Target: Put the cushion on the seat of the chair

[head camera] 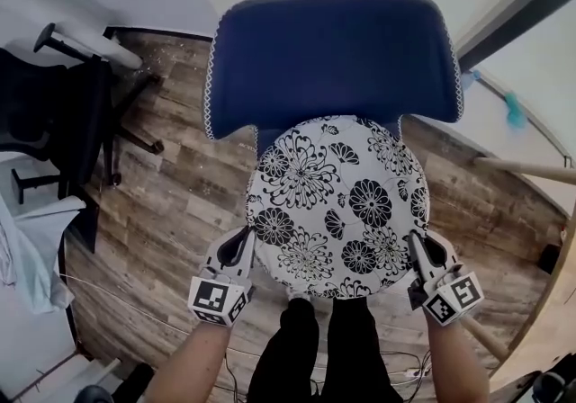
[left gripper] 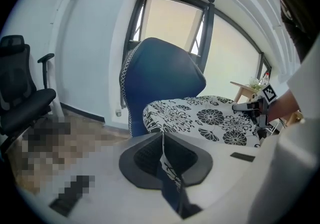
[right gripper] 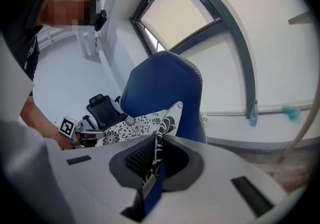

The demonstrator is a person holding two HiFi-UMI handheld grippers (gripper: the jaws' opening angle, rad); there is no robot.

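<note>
**Flowered cushion held over blue chair**

A round white cushion [head camera: 337,203] printed with black flowers, with blue backing at its rim, fills mid-frame just below the chair [head camera: 333,55] back at top centre. The seat beneath it is hidden, so I cannot tell whether it rests there. The left gripper [head camera: 241,250] at lower left and the right gripper [head camera: 420,255] at lower right each pinch its near rim. With only thin edge fabric caught, it could slip free or settle overhanging the front.
</note>
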